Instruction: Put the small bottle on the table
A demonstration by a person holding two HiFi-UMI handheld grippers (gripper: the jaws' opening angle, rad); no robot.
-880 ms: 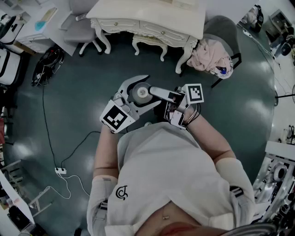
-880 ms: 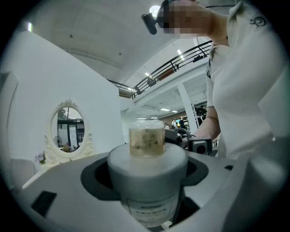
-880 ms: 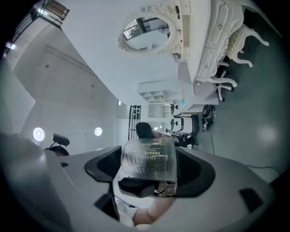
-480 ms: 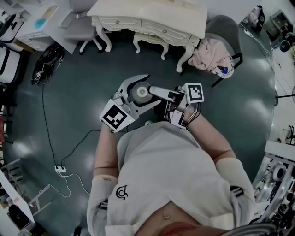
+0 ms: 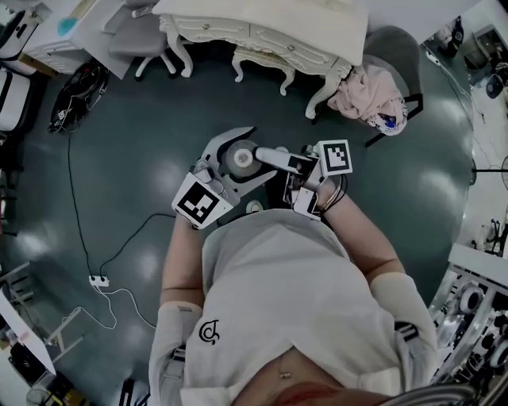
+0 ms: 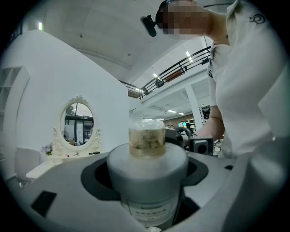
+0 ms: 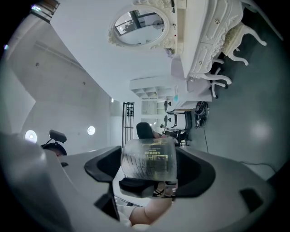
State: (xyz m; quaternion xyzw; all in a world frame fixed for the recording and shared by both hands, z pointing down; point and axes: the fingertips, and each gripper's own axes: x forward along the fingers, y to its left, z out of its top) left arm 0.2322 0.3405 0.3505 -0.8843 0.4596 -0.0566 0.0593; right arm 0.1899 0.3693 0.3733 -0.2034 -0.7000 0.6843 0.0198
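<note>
Step in hand: by my reading, you carry the small clear bottle (image 7: 148, 163) to the table (image 5: 262, 17); it is not set down yet.
Bottle's place: mid-air before your chest, centre of the head view, just beside the cap of the white-capped bottle (image 6: 147, 165). I cannot tell whether the two touch, nor how the clear one is tilted.
Right claw: your right gripper (image 7: 152, 171) grasps the small clear bottle, jaws set wide around its body.
Left claw: your left gripper (image 5: 248, 155) is clenched on the white-capped bottle, one jaw on each side below the cap.
Distance: the table lies at the top centre of the head view, well apart from both claws, with open floor (image 5: 143, 158) between.
Approach: step forward first instead of reaching. A cable (image 5: 79, 222) runs along the floor at the left and a stool (image 5: 266, 62) stands under the table front, so come in centrally.
Separation: draw the right claw clear of the white cap before you move, so the bottles cannot knock together.
Set-down: bring the base level onto bare tabletop, feel it rest, and only then release.
Likely slip: clear, smooth walls in wide jaws may twist, so grip firmly and move slowly.
Clear bottle's label: lines of print show through the wall in the right gripper view, but they are too small to read.
White-capped bottle's label: one printed line at the bottom of the left gripper view is illegible.
Marker cubes: black-and-white squares, no words.
Shirt emblem (image 5: 209, 333): a small round logo with no readable text.
</note>
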